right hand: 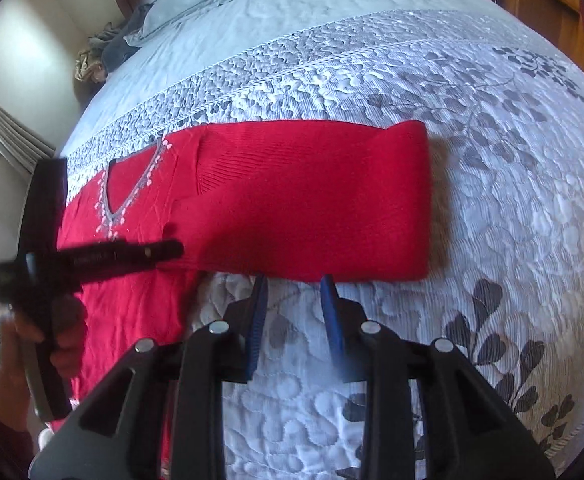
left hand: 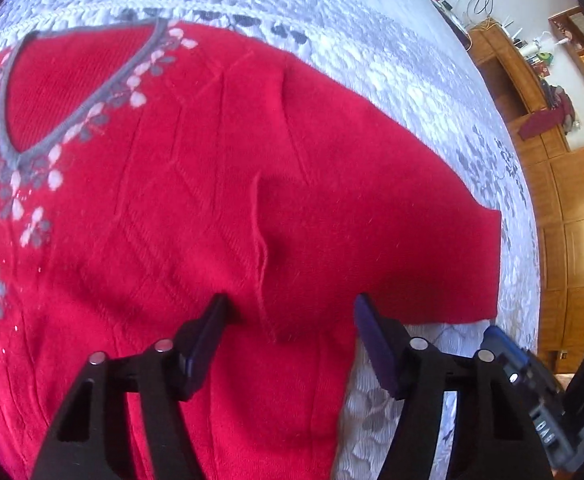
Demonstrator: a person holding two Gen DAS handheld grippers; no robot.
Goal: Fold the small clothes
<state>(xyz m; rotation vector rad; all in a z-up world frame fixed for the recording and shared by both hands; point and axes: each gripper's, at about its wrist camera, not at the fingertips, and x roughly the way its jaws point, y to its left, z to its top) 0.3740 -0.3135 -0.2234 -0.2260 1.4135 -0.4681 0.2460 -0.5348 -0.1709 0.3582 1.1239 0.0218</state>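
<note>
Right wrist view shows the bed [right hand: 492, 152] filling nearly everything ahead of the right claw [right hand: 294, 280], its grey flowered quilt running out on all sides. Next in size is the red sweater [right hand: 292, 208], lying flat on the quilt just beyond the claw's tips and off to their left, neck opening farthest left. Its sleeve [right hand: 332, 200] stretches straight across in front of the tips, the near edge almost touching them, the cuff end off to their right. This claw stands narrow, with only quilt between its 2 pads; nothing is held.

In the left wrist view the left claw [left hand: 289, 304] hovers over the armpit seam [left hand: 263, 264], where sleeve meets body; the V-neck collar [left hand: 71, 92] lies ahead and left of it. Its pads stand about half apart, straddling a raised ridge of knit, and I cannot see them pressing on it, so I judge no grip yet. A hand [right hand: 19, 344] carries this claw at the left edge of the right wrist view.

The step in hand looks like taking the sleeve to fold it over the body. To do it well, each claw should bite 1 edge of the sleeve only, pinching both layers but not the quilt, then lift together so the fold falls along the seam.
</note>
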